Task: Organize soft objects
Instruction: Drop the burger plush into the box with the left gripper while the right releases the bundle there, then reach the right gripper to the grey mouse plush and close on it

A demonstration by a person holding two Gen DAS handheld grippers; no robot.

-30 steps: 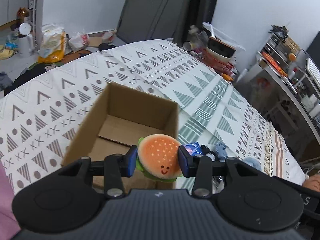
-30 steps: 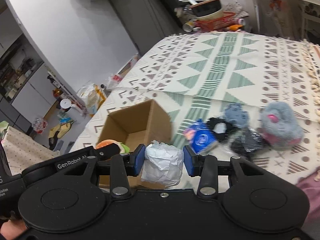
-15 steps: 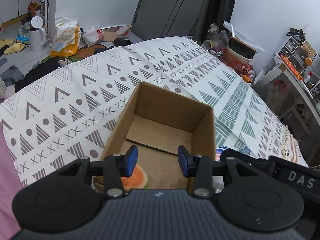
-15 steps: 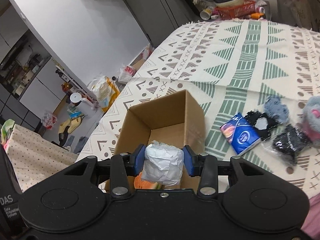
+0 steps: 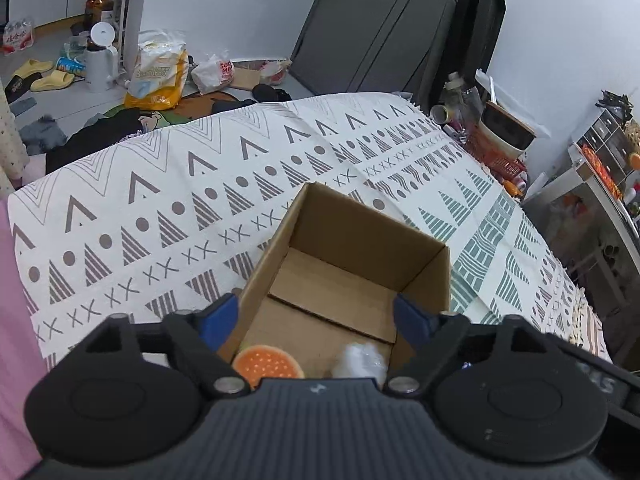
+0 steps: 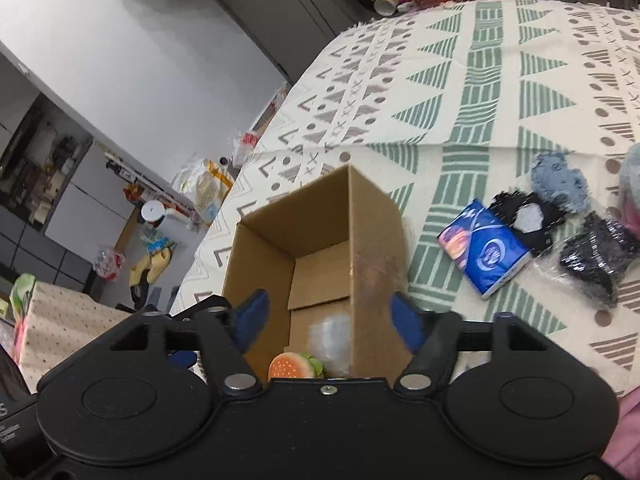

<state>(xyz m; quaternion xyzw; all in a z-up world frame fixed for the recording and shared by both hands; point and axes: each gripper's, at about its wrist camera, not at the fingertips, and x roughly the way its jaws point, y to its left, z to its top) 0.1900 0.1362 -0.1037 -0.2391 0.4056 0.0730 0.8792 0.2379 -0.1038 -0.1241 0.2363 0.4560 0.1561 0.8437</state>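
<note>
Now both grippers, left (image 5: 316,320) and right (image 6: 326,322), fingers spread wide, empty, above cardboard box (image 5: 362,232); no legible labels.

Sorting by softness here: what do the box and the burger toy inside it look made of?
The box looks like plain brown corrugated cardboard, matte, with folded flaps on its floor. The burger toy seems plush fabric: a fuzzy orange bun with stitched pale seeds and a green felt-like edge.

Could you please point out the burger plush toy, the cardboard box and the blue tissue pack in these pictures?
burger plush toy (image 5: 266,365): left wrist view, on its orange bun top.
cardboard box (image 6: 376,216): right wrist view, on its outer right wall.
blue tissue pack (image 6: 486,254): right wrist view, on the middle of its blue wrapper.
</note>
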